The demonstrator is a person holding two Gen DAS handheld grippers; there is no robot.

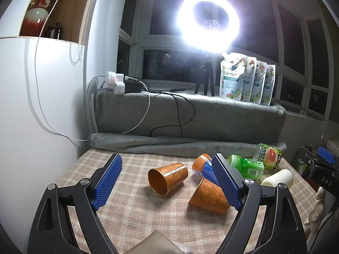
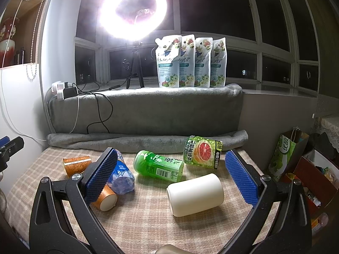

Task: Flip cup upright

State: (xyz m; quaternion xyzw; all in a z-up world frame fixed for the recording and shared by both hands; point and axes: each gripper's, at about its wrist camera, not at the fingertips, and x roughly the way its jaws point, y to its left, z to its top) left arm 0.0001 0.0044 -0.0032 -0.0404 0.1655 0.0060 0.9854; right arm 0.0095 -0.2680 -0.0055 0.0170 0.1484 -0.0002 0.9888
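An orange patterned cup (image 1: pixel 167 178) lies on its side on the checked cloth, mouth toward me, between the open fingers of my left gripper (image 1: pixel 169 182). A second orange cup (image 1: pixel 208 196) lies on its side by the right finger; it also shows in the right wrist view (image 2: pixel 106 199). A cream cup (image 2: pixel 196 196) lies on its side between the open fingers of my right gripper (image 2: pixel 171 180); it also shows in the left wrist view (image 1: pixel 277 178). Both grippers are empty.
A blue and orange bottle (image 2: pixel 121 177), a green tea bottle (image 2: pixel 159 167) and a grapefruit tea bottle (image 2: pixel 202 153) lie on the cloth. A grey blanket ledge (image 2: pixel 148 110) stands behind with detergent pouches (image 2: pixel 190 61), a ring light (image 2: pixel 131 10) and cables. Boxes (image 2: pixel 313 173) stand at right.
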